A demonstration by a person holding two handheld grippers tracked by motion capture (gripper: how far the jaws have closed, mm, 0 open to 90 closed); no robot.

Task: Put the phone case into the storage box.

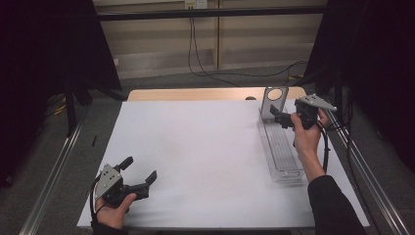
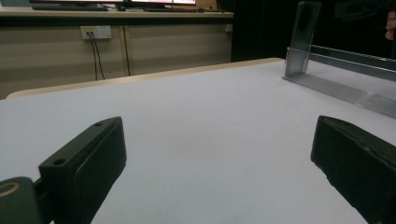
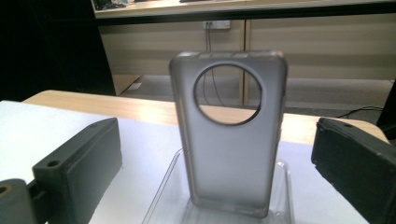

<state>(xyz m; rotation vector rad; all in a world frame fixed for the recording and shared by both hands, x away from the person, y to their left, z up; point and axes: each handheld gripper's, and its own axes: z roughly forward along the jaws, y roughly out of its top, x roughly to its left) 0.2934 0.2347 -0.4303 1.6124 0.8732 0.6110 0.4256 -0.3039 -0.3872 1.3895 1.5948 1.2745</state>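
High view: lighting was dim and even, apparently from overhead. The white sheet covering the table (image 1: 205,156) was the brightest surface and showed no glare. Black curtains at both sides swallowed detail. Only a soft, faint shadow lay under the left black two-jaw gripper (image 1: 141,172). The picture was slightly soft and grainy throughout.

Left gripper view: the near jaws were dark, blurred and underexposed; the tabletop read pale grey-blue. The far clear plastic tray (image 2: 355,88) was soft.

Right gripper view: the translucent grey phone case with a round cutout (image 3: 229,135) was reasonably sharp, with mild sheen along its edges. The near jaws were out of focus and the background was mildly blurred.
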